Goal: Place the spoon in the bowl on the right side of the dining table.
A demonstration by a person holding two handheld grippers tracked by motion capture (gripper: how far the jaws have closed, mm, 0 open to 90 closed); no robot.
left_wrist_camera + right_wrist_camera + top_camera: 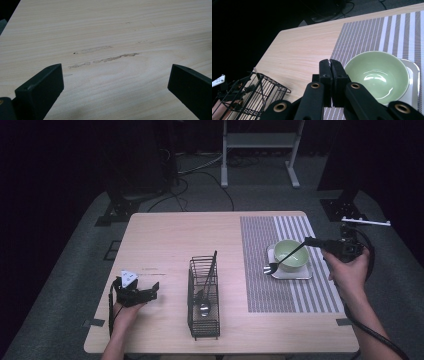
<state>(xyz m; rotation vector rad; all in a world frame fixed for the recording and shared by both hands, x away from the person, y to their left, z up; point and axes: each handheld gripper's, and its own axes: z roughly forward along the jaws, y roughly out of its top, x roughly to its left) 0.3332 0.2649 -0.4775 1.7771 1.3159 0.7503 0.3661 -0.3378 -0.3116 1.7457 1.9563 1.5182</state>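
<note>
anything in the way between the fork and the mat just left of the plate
Nothing visible. The fork, held by the right gripper, slants down past the bowl with its tines at the left edge of the plate; the placemat beside it is bare.

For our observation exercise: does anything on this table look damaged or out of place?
Yes: pale, rough streaks mar the wooden table near its left side, like scraped or worn finish. Nothing is spilled.

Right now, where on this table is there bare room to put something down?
The far left of the table, behind the rack and left of the mat, is bare wood. The near half of the mat is free too. It is crowded at the bowl, where the right claw holds a fork.
</note>
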